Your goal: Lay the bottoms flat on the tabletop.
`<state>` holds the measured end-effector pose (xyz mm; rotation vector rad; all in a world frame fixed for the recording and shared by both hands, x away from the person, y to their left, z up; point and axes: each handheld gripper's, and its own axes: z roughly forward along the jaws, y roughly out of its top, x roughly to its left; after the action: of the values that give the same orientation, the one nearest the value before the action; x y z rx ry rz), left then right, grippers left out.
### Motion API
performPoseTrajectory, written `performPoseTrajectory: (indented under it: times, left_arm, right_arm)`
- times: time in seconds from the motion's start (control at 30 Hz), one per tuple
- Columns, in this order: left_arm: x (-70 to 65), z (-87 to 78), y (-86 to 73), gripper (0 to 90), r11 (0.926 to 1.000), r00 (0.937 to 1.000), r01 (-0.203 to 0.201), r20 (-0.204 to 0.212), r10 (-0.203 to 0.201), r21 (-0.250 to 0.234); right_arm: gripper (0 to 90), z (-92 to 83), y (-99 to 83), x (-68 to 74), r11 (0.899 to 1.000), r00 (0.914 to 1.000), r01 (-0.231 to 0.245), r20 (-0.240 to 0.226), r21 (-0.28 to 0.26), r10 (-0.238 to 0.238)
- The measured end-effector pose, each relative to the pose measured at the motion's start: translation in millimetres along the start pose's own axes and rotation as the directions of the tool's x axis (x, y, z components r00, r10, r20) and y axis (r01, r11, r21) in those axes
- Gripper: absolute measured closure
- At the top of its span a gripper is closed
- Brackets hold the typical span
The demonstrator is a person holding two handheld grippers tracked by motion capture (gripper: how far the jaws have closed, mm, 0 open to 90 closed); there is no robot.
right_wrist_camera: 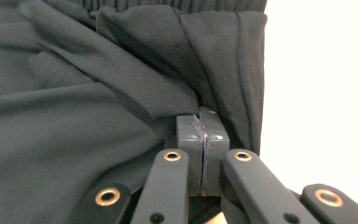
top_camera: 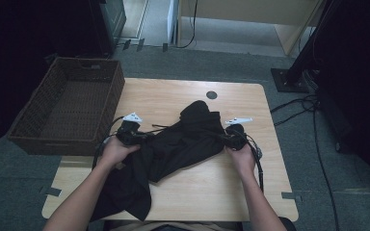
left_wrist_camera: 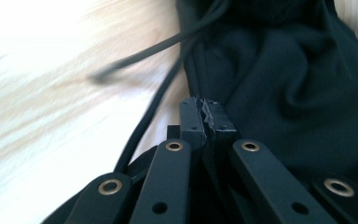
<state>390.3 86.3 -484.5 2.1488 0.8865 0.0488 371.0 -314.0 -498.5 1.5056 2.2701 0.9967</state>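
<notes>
A black garment (top_camera: 183,144) lies crumpled across the middle of the wooden table (top_camera: 212,187), one end hanging over the near edge at the left. My left gripper (top_camera: 142,136) is at its left side, jaws shut on a fold of the cloth (left_wrist_camera: 284,93). In the left gripper view the left gripper (left_wrist_camera: 205,105) has its pads together at the fabric's edge, and a black drawstring (left_wrist_camera: 168,42) trails over the wood. My right gripper (top_camera: 224,138) pinches the garment's right side. The right gripper view shows the right gripper (right_wrist_camera: 204,122) shut, with pleated cloth (right_wrist_camera: 74,116) gathered into the pads.
A brown wicker basket (top_camera: 67,106) stands at the table's left edge, partly overhanging it. A round cable hole (top_camera: 211,95) sits near the table's far edge. Cables (top_camera: 313,120) run over the grey carpet at the right, near a dark stand.
</notes>
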Motion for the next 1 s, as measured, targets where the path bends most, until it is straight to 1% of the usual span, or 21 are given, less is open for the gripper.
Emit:
performPoseTrajectory:
  times: [0.03, 0.13, 0.2, 0.23, 0.27, 0.3, 0.33, 0.4, 0.47, 0.5, 0.57, 0.6, 0.7, 0.73, 0.77, 0.8, 0.87, 0.93, 1.0]
  left_arm:
    - [0.9, -2.4, -3.0, 88.8, 1.0000, 1.0000, 0.004, 0.003, -0.004, 0.004]
    - [2.6, -8.0, -10.4, 88.7, 0.9998, 0.9998, 0.019, 0.001, -0.019, -0.006]
    - [2.9, -9.7, -13.8, 88.5, 0.9996, 0.9997, 0.026, 0.005, -0.026, -0.011]
    - [2.9, -9.7, -14.8, 88.3, 0.9995, 0.9994, 0.031, 0.012, -0.031, -0.011]
    - [3.2, -9.7, -14.9, 87.9, 0.9991, 0.9988, 0.041, 0.028, -0.041, -0.005]
    - [2.4, -9.7, -14.0, 86.9, 0.9989, 0.9984, 0.046, 0.033, -0.046, -0.008]
    - [1.0, -10.5, -12.4, 85.0, 0.9989, 0.9985, 0.043, 0.034, -0.043, -0.017]
    - [-2.1, -13.1, -6.1, 77.4, 0.9989, 0.9983, 0.033, 0.049, -0.031, -0.034]
    - [-6.6, -16.9, 3.4, 70.5, 0.9987, 0.9991, 0.015, 0.041, -0.013, -0.048]
    - [-9.2, -18.8, 9.0, 70.7, 0.9988, 0.9993, 0.000, 0.038, 0.002, -0.050]
    - [-13.9, -20.2, 20.3, 70.5, 0.9974, 0.9985, -0.042, 0.033, 0.044, -0.058]
    - [-15.2, -19.5, 25.9, 70.2, 0.9965, 0.9980, -0.051, 0.035, 0.053, -0.066]
    - [-15.0, -12.2, 43.3, 67.7, 0.9958, 0.9973, -0.061, 0.036, 0.064, -0.068]
    - [-14.2, -7.5, 48.7, 67.4, 0.9962, 0.9971, -0.062, 0.041, 0.064, -0.061]
    - [-13.1, -1.5, 53.4, 67.0, 0.9969, 0.9968, -0.062, 0.047, 0.065, -0.048]
    - [-12.4, 5.2, 57.3, 66.7, 0.9974, 0.9970, -0.064, 0.043, 0.065, -0.034]
    - [-11.9, 19.4, 61.8, 66.6, 0.9982, 0.9968, -0.059, 0.053, 0.060, -0.011]
    - [-12.0, 33.0, 63.9, 65.0, 0.9977, 0.9962, -0.066, 0.058, 0.065, 0.018]
    - [-10.8, 44.3, 64.5, 64.3, 0.9973, 0.9962, -0.065, 0.059, 0.063, 0.033]
  right_arm:
    - [89.8, -1.4, -1.1, -3.4, 1.000, 0.9998, -0.014, 0.014, -0.001, 0.014]
    - [89.6, -4.6, -4.4, -14.9, 0.999, 0.9978, -0.046, 0.046, -0.004, 0.046]
    - [89.5, -5.5, -4.9, -18.5, 0.999, 0.9971, -0.045, 0.062, -0.002, 0.045]
    - [89.3, -5.6, -4.8, -19.1, 0.999, 0.9963, -0.051, 0.069, -0.003, 0.051]
    - [88.6, -5.8, -4.5, -18.6, 0.998, 0.9958, -0.057, 0.072, -0.003, 0.057]
    - [87.4, -6.1, -4.0, -17.7, 0.998, 0.9960, -0.056, 0.070, -0.008, 0.056]
    - [85.1, -6.6, -3.4, -16.1, 0.999, 0.9966, -0.049, 0.065, -0.017, 0.050]
    - [80.5, -8.9, -2.0, -11.5, 0.999, 0.9975, -0.041, 0.056, -0.035, 0.043]
    - [78.7, -12.1, 0.2, -8.0, 0.998, 0.9986, -0.040, 0.033, -0.056, 0.042]
    - [78.8, -14.3, 1.7, -6.5, 0.997, 0.9989, -0.038, 0.025, -0.066, 0.040]
    - [77.8, -19.1, 5.2, -2.6, 0.995, 0.9992, -0.037, 0.010, -0.088, 0.038]
    - [77.2, -21.5, 7.5, -0.8, 0.994, 0.9993, -0.036, 0.000, -0.099, 0.036]
    - [75.4, -28.2, 15.0, 5.9, 0.990, 0.9988, -0.035, -0.038, -0.137, 0.030]
    - [75.0, -29.6, 17.7, 8.4, 0.989, 0.9990, -0.023, -0.042, -0.146, 0.017]
    - [74.4, -30.3, 20.1, 10.9, 0.989, 0.9992, -0.012, -0.040, -0.150, 0.006]
    - [73.8, -30.4, 22.0, 12.7, 0.988, 0.9992, -0.003, -0.039, -0.153, -0.003]
    - [71.7, -28.6, 24.0, 13.2, 0.988, 0.9993, 0.008, -0.034, -0.152, -0.014]
    - [69.5, -25.5, 23.2, 10.6, 0.990, 0.9997, 0.012, -0.019, -0.142, -0.015]
    - [68.6, -22.7, 20.9, 5.9, 0.991, 0.9999, 0.007, -0.011, -0.131, -0.009]
